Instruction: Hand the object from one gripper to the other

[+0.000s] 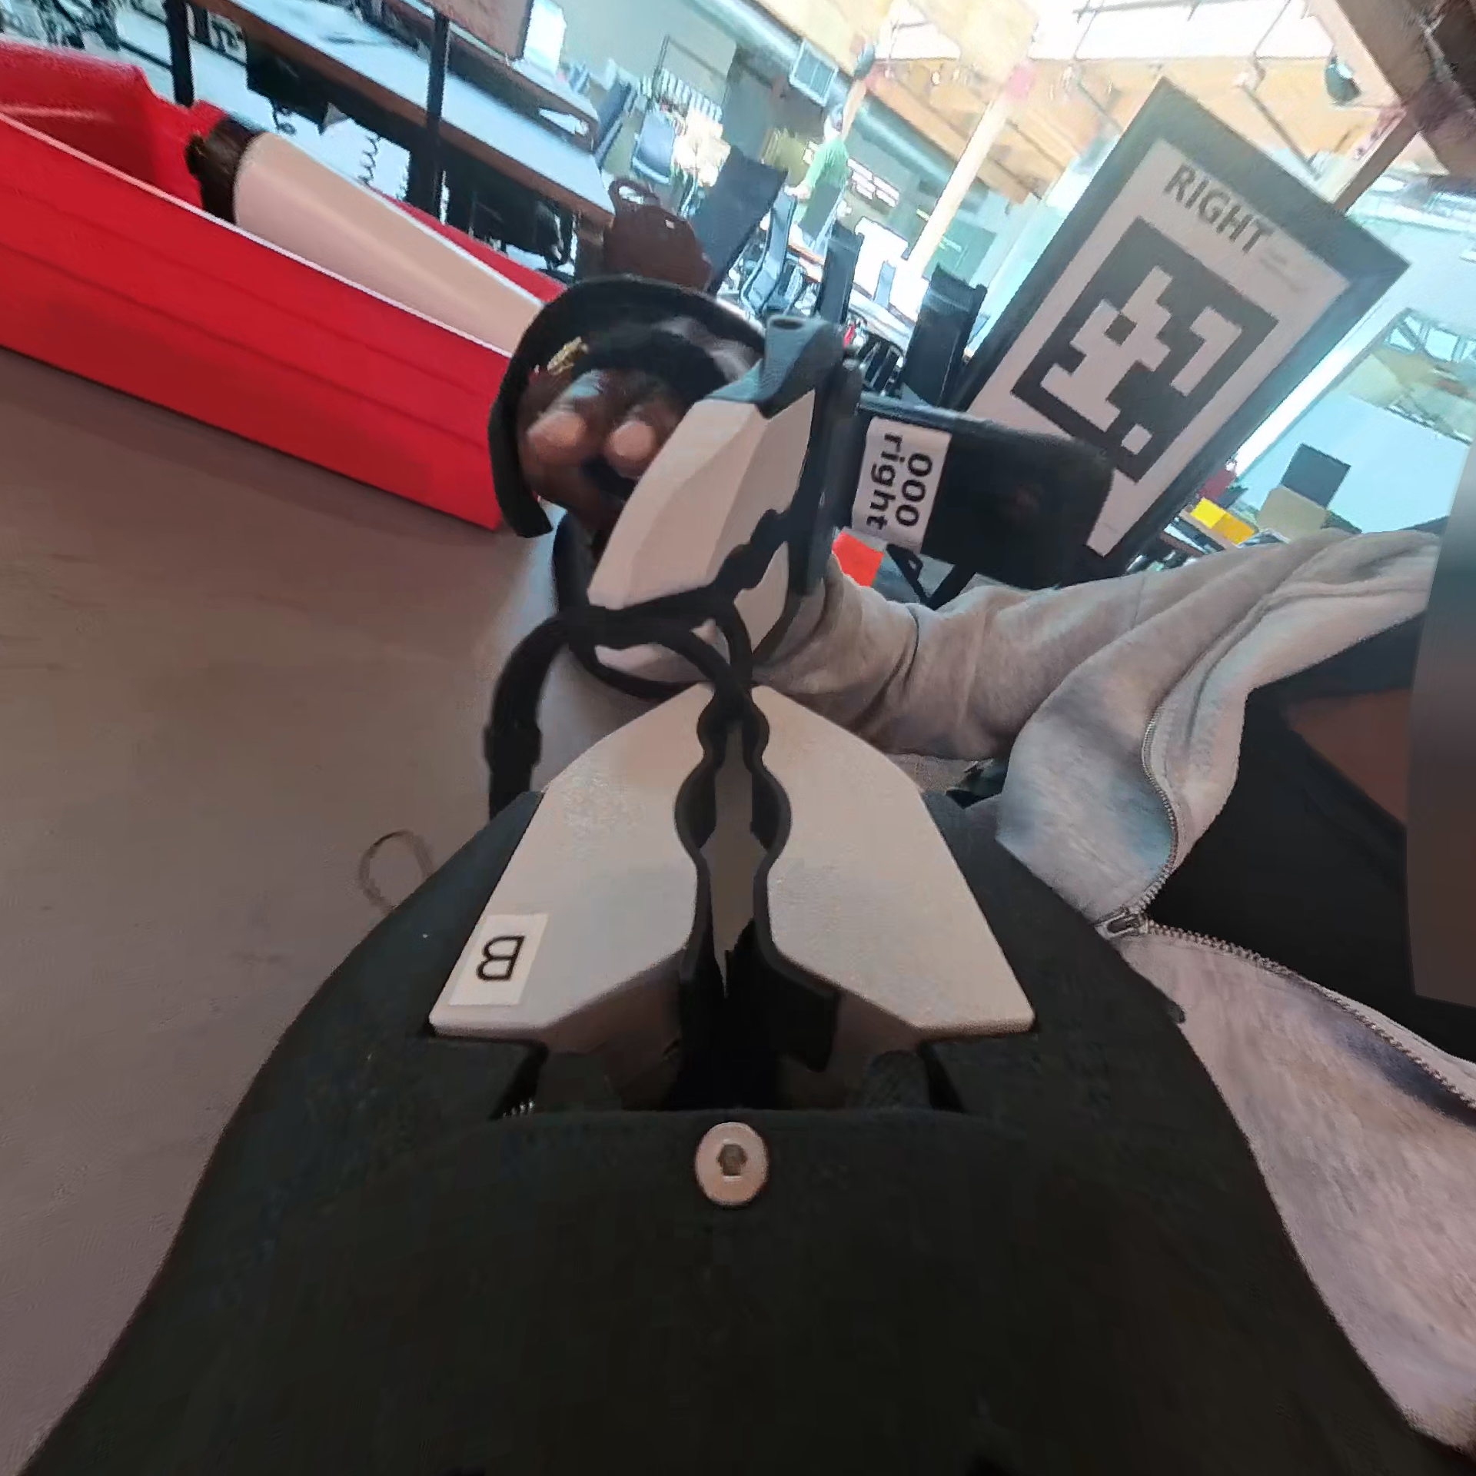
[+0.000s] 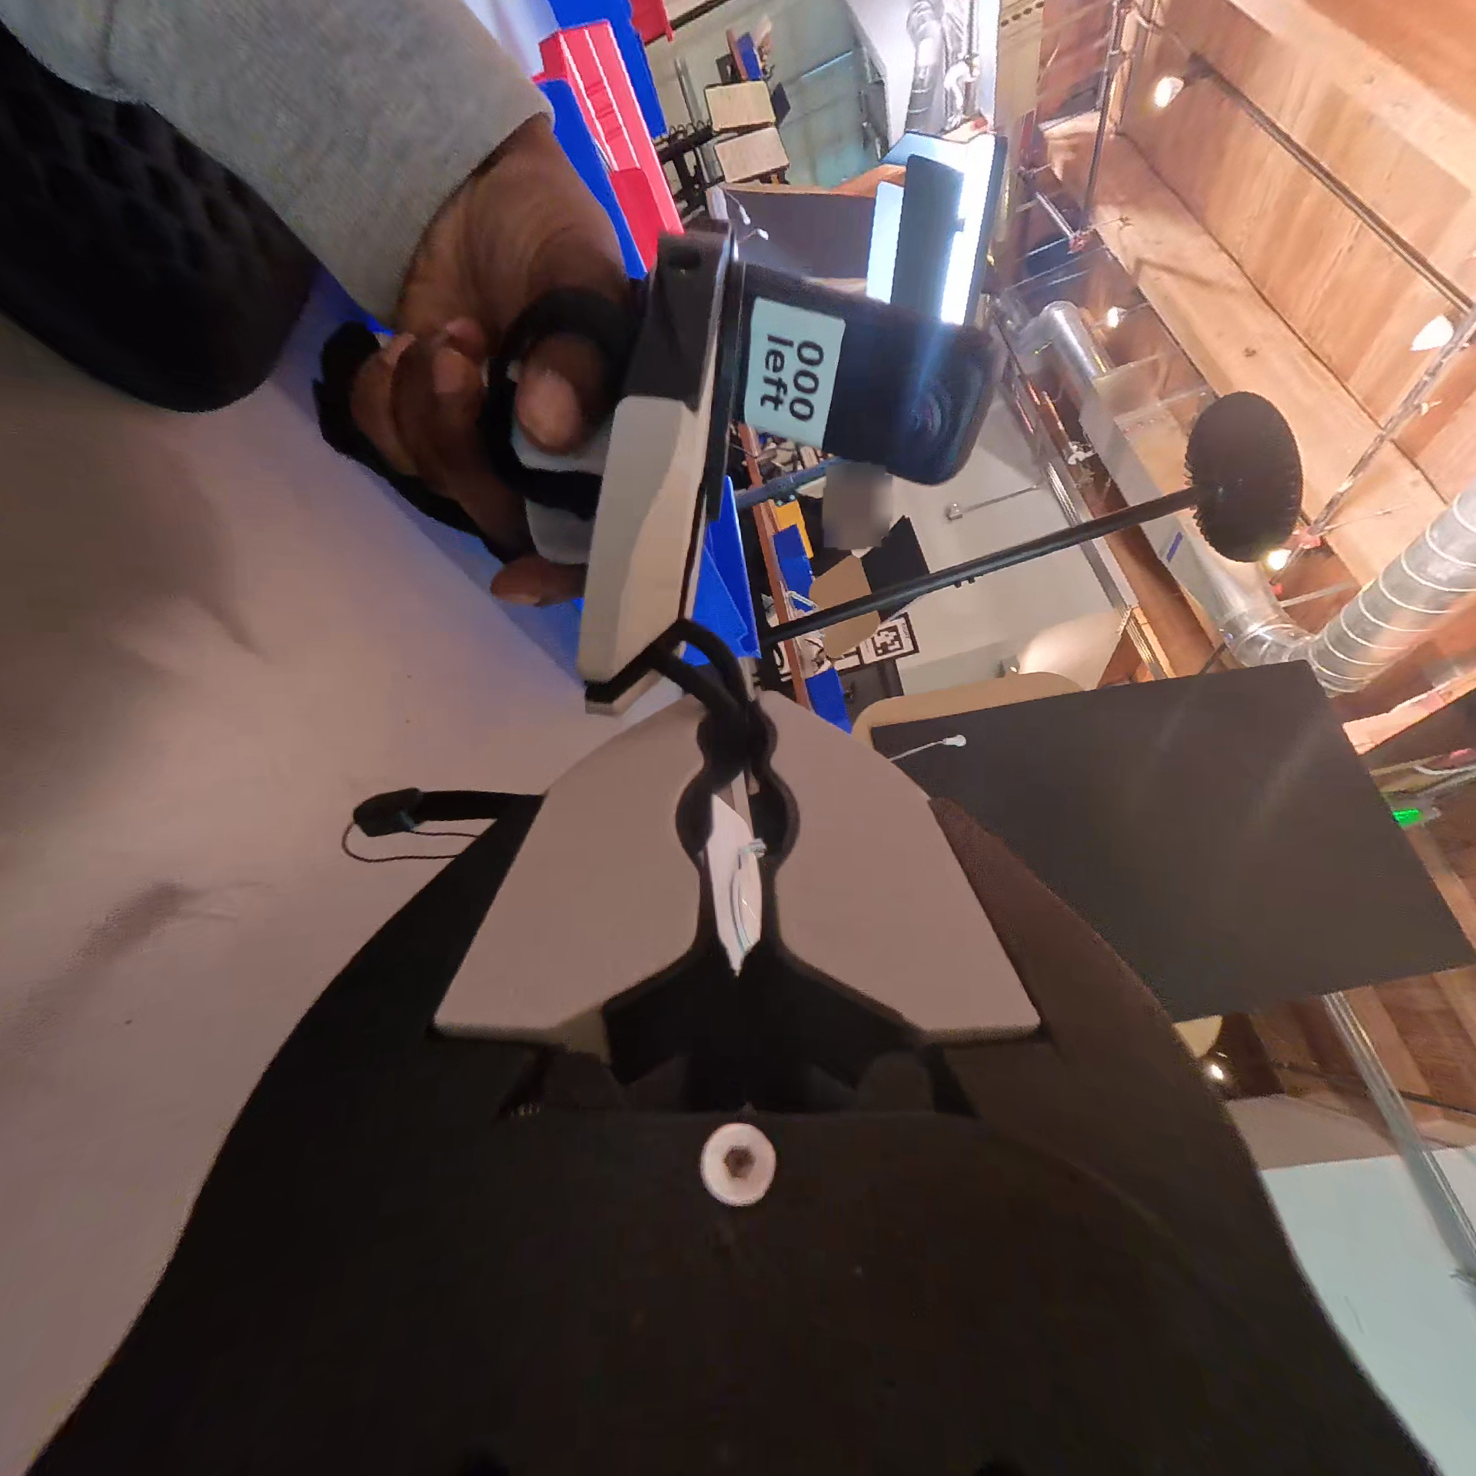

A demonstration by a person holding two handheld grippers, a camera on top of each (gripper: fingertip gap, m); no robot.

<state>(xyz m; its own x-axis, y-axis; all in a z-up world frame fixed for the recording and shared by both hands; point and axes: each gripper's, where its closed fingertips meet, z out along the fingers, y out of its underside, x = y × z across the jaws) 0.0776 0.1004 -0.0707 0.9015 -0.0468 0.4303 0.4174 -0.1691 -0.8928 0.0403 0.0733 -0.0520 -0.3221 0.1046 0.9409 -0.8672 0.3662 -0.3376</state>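
Note:
The object is a thin black cord (image 1: 639, 651) with a wider black strap tail (image 1: 511, 743). The tail hangs down to the grey table (image 1: 200, 719), where a thin loop (image 1: 391, 870) lies. My left gripper (image 1: 731, 703) is shut, with the cord pinched at its tips. My right gripper (image 1: 711, 595) faces it tip to tip and also grips the cord. In the right wrist view, my right gripper (image 2: 739, 723) is shut on the cord (image 2: 703, 651), with a white tag (image 2: 735, 878) between its fingers. The left gripper (image 2: 619, 687) touches the same cord, and the strap end (image 2: 383, 807) lies on the table.
A red bin (image 1: 200, 279) stands on the table at the left. A marker board (image 1: 1158, 343) stands behind the right gripper. A grey-sleeved arm (image 1: 1038, 639) crosses on the right. A black panel (image 2: 1158, 839) and a black brush on a rod (image 2: 1238, 471) lie beyond. My right fingertips sit around 4 cm from my left ones.

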